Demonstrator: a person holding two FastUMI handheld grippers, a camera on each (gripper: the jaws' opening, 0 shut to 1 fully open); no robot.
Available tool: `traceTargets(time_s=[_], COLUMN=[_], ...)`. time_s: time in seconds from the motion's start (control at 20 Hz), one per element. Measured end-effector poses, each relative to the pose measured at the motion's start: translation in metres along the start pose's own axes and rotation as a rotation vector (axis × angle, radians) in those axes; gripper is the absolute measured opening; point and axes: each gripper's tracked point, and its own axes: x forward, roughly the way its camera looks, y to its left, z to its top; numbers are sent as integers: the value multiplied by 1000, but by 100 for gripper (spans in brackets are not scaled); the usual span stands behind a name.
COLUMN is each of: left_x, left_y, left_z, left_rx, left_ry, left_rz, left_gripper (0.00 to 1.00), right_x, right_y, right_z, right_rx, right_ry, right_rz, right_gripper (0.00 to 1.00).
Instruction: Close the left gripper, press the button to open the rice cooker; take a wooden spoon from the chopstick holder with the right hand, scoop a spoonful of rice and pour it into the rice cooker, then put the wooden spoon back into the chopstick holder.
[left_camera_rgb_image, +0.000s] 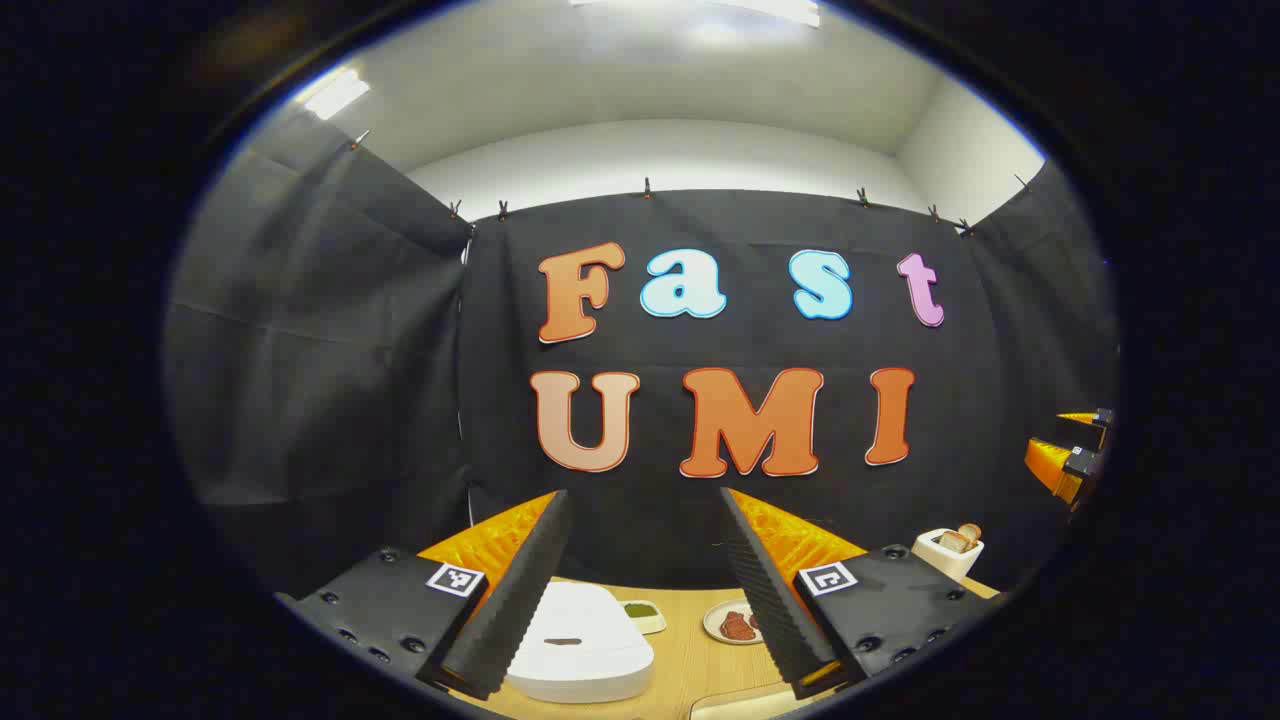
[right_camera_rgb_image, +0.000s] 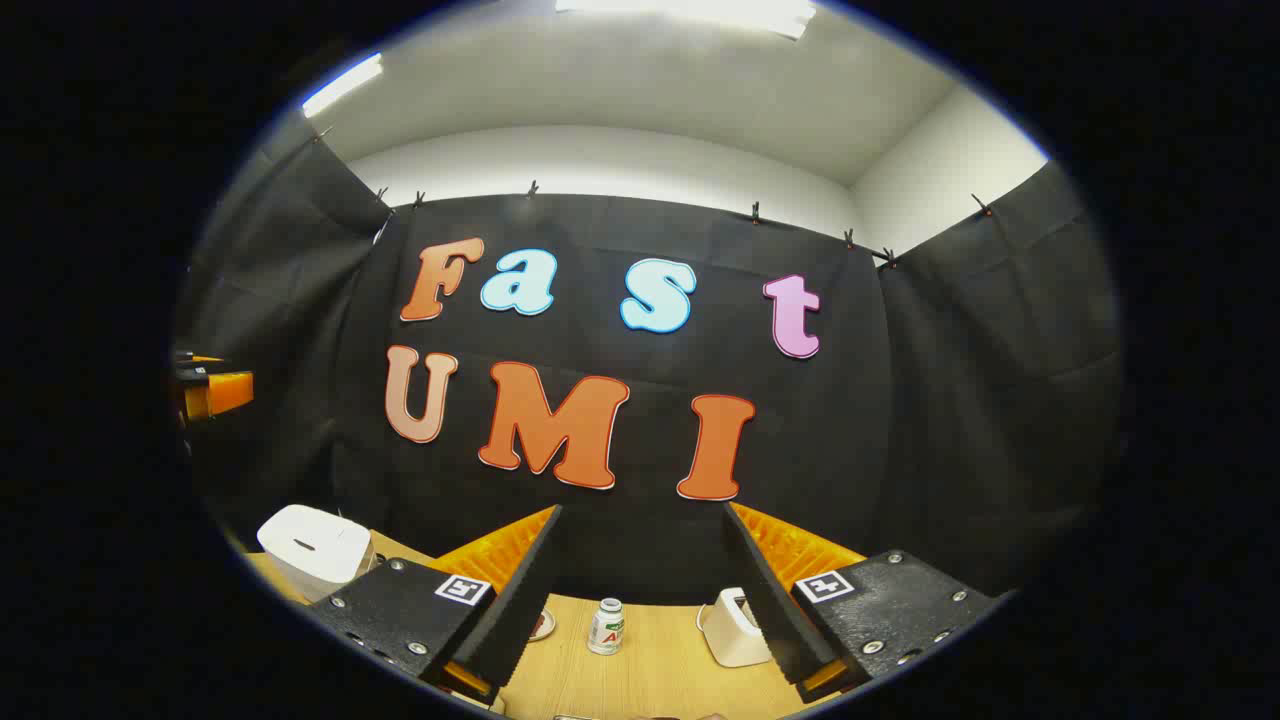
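Both tongs hang spread and empty above the pale wooden bench (left_camera_rgb_image: 690, 650); left tongs (left_camera_rgb_image: 645, 590) face the closed white rounded rice cooker (left_camera_rgb_image: 580, 640), likely lining up the button press.

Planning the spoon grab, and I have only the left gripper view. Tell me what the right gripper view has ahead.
Observer: A small bottle stands on the table, seen between the right gripper's fingers.
Operator: Give me its jaws.
Observer: Wide open, with nothing held between them.
Operator: Say what's next to the bottle.
Observer: A white holder stands just right of it in that view, partly hidden behind one finger.
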Motion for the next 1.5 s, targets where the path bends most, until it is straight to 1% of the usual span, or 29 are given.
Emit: traceTargets(time_s=[0.2, 0.3, 0.4, 0.55, 0.8, 0.95, 1.15, 1.2, 1.3, 1.45, 1.5], left_x=[-1, -1, -2, -1, 3, 4, 10, 10, 15, 21, 21], left_y=[-5, -8, -12, -18, -20, -11, 12, 20, 33, 43, 47], left_z=[-2, -5, -11, -15, -16, -13, 2, 2, 2, -4, -8], left_rx=[1, 5, 5, 14, 9, 18, 26, 30, 51, 55, 61], left_ry=[-2, 4, 16, 27, 24, 22, -8, -10, -6, 10, 22], left_rz=[-10, -15, -26, -36, -36, -15, 30, 48, 83, 99, 109], left_gripper=[99, 98, 99, 99, 99, 99, 99, 98, 98, 97, 95], right_x=[-9, -14, -17, -22, -26, -25, -19, -16, -13, -9, -7], right_y=[-10, -14, -20, -29, -41, -45, -42, -41, -37, -34, -35], right_z=[7, 8, 7, 4, 1, 0, 1, 0, -1, -3, -4], right_rx=[-7, -9, -12, -14, -16, -12, 1, 3, 10, 8, 5], right_ry=[-14, -11, -5, 7, 21, 25, 18, 20, 19, 18, 18], right_rz=[-28, -40, -59, -81, -111, -119, -113, -112, -107, -107, -111], right_gripper=[95, 95, 95, 95, 95, 95, 95, 95, 95, 95, 95])
